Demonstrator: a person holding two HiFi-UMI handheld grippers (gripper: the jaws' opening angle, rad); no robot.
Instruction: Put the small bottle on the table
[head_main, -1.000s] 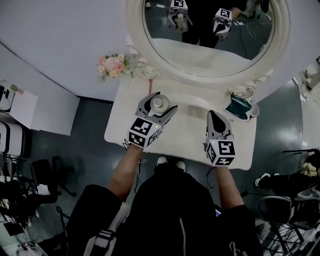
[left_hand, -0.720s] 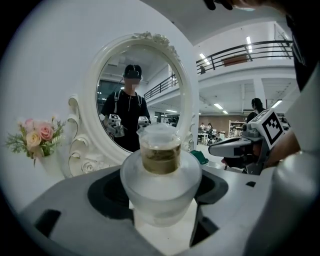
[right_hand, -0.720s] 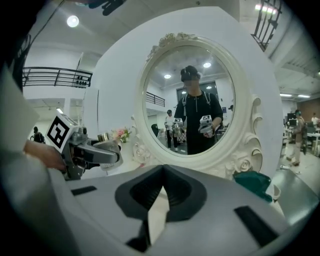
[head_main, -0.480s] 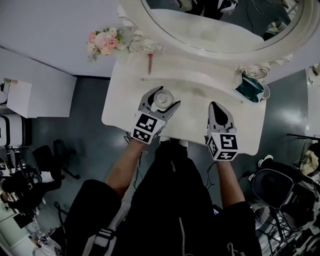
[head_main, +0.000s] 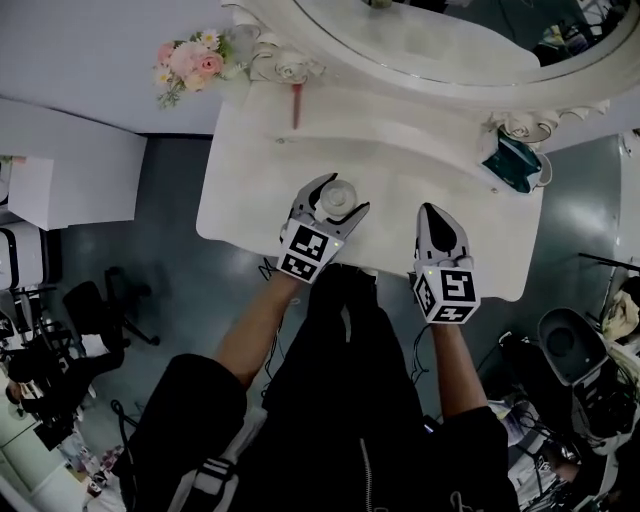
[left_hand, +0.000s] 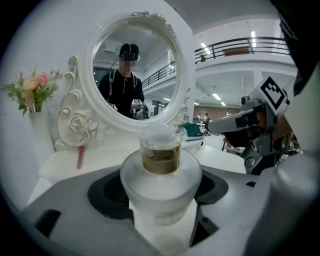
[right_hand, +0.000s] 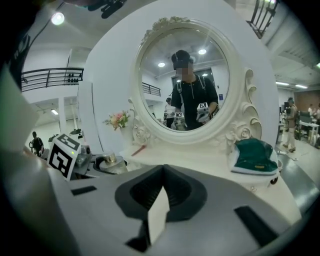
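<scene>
Between your left tool's (head_main: 336, 198) jaws the bottle (head_main: 338, 192) stays clamped, but it now sits nearer the table's (head_main: 250, 170) front edge than a second ago; release still looks ahead. Right of it, your right tool (head_main: 430, 212) is closed, empty.

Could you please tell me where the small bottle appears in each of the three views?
Head view: the small bottle sits near the centre, slightly above the middle.
Left gripper view: dead centre, large in the foreground.
Right gripper view: small, at the lower left.
Shared landmark: the oval mirror stands beyond it in all three views.
</scene>
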